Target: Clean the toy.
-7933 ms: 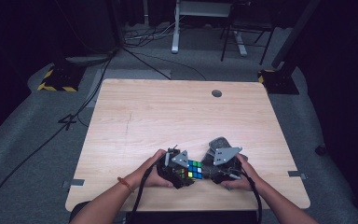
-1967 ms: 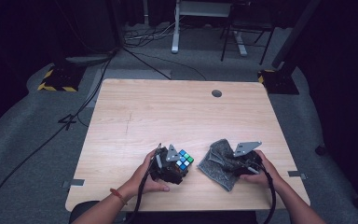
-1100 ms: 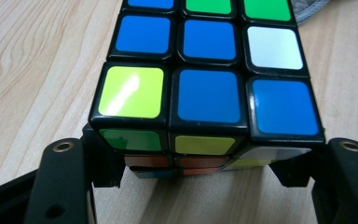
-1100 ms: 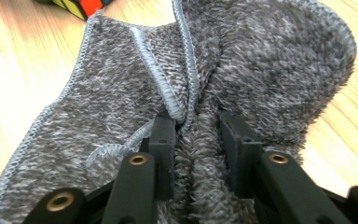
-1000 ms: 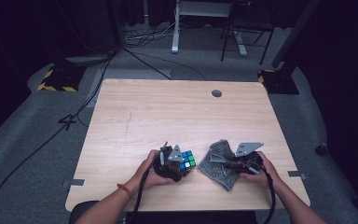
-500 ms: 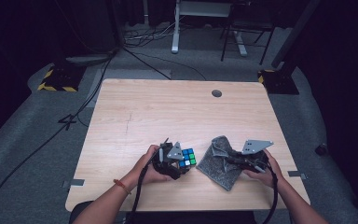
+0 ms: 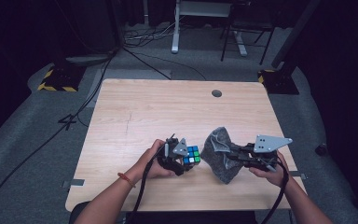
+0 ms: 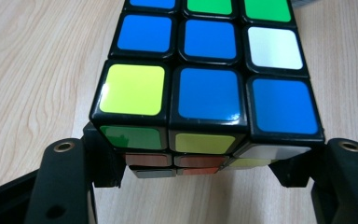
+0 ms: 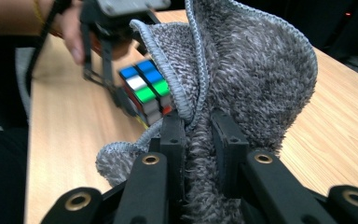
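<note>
Near front edge of pale wooden surface (image 7: pixel 168 107), slightly left of centre: multicoloured plastic puzzle cube with black edges (image 7: pixel 191 155), gripped by left claw (image 7: pixel 182 161), jaws clamped against two opposite sides. In left gripper view, cube (image 8: pixel 205 88) close up between the two black jaws, top face mostly blue squares with one yellow at near left and one white at right, green squares along far row; underside apparently just above the wood, contact hard to judge. Just right of cube, fuzzy grey towelling cloth with stitched hem (image 7: pixel 219 154), bunched and standing up from the surface, pinched by right claw (image 7: pixel 230 156). In right gripper view, jaws closed tight on a fold of cloth (image 9: pixel 242 74), fabric rising above them and draping leftward; cube (image 9: pixel 147 91) and left claw (image 9: pixel 121 95) beyond the cloth's hem, very close to it.
</note>
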